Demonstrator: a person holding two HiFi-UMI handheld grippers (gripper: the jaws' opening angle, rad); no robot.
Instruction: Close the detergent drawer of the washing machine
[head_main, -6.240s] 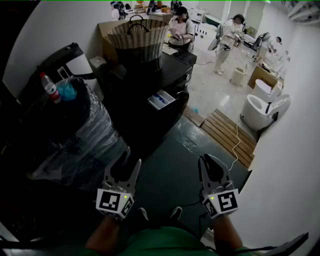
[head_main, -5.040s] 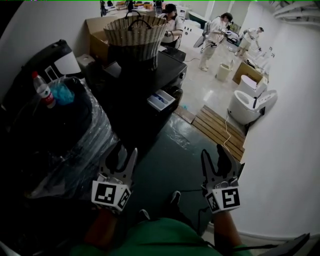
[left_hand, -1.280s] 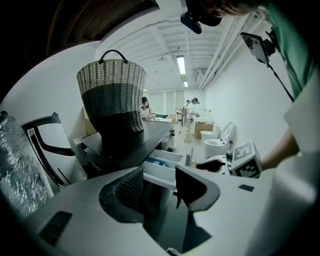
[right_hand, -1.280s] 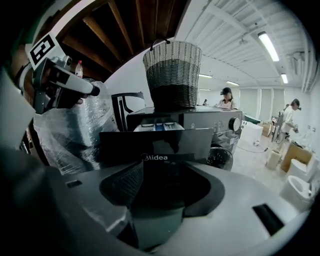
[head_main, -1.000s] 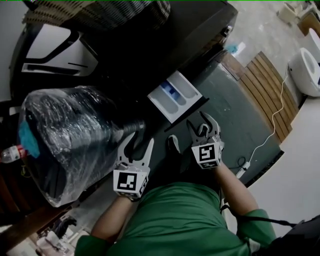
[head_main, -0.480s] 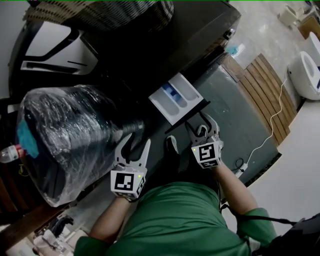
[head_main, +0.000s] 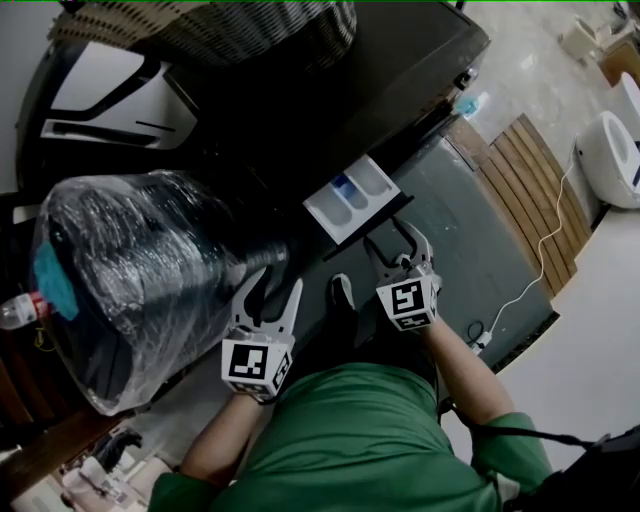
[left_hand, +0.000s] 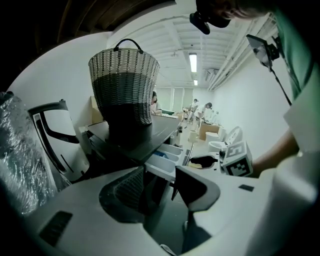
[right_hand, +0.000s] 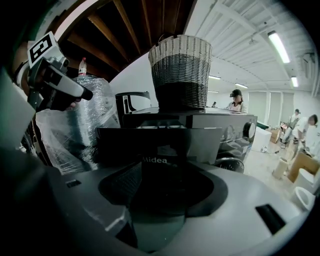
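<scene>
Jaws: right gripper (head_main: 388, 238) spread wide, nothing pinched, facing the drawer; left gripper (head_main: 275, 287) spread, empty | Washing machine (head_main: 330, 90): detergent drawer (head_main: 350, 198) juts partway out | Best push: square on its front panel (right_hand: 160, 142), straight in, to avoid jamming.

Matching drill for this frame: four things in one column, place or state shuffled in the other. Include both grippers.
1. detergent drawer
2. wicker basket
3. right gripper
4. left gripper

A. on top of the washing machine
B. jaws open, beside the plastic-wrapped bundle
C. pulled out, white tray showing
D. jaws open, facing the drawer's front panel

Pairs: 1-C, 2-A, 3-D, 4-B
</scene>
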